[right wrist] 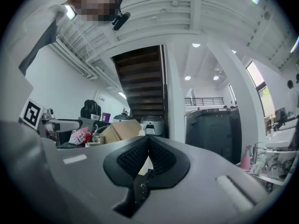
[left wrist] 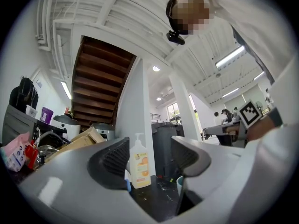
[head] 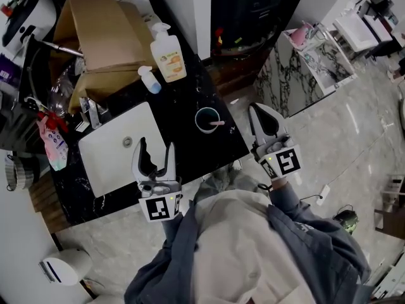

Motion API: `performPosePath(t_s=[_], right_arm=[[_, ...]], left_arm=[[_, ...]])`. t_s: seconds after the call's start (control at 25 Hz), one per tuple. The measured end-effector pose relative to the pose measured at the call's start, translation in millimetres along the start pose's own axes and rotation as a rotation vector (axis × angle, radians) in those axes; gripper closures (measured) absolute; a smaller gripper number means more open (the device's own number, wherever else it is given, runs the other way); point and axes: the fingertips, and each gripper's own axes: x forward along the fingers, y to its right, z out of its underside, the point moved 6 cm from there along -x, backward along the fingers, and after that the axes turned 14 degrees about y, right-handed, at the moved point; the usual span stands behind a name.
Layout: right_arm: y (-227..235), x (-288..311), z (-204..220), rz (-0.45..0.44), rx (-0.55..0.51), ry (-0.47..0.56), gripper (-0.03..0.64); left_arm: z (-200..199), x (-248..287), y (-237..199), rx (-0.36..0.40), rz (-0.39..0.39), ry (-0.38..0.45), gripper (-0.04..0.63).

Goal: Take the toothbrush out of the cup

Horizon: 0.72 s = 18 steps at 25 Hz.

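Observation:
A white cup (head: pixel 206 119) with a dark inside stands on the black counter (head: pixel 218 147), right of the sink. A pink toothbrush (head: pixel 217 123) leans in it, its end over the cup's right rim. My left gripper (head: pixel 157 145) is open and empty, low over the sink's right edge, left of and nearer than the cup. In the left gripper view the left gripper (left wrist: pixel 149 158) frames a soap bottle, with the cup's rim (left wrist: pixel 179 185) just past the right jaw. My right gripper (head: pixel 261 113) is shut and empty, right of the cup, beyond the counter's edge. In the right gripper view the right gripper (right wrist: pixel 148 146) has its pads pressed together.
A white sink (head: pixel 114 151) with a faucet (head: pixel 92 111) fills the counter's left. An orange-label soap bottle (head: pixel 168 57), a small blue-capped bottle (head: pixel 149 79) and a cardboard box (head: pixel 95 33) stand behind. A marble cabinet (head: pixel 297 75) stands on the floor to the right.

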Motion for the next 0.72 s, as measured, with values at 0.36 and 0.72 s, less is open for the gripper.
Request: performPosePath(t_s=[0.36, 0.72], right_arm=[[30, 15, 7, -0.015, 0.009, 0.022, 0.612], [34, 22, 13, -0.025, 0.029, 0.021, 0.612]], left_arm=[[10, 21, 18, 0.004, 0.008, 0.006, 0.299], [14, 35, 48, -0.009, 0.124, -0.049, 0.299]])
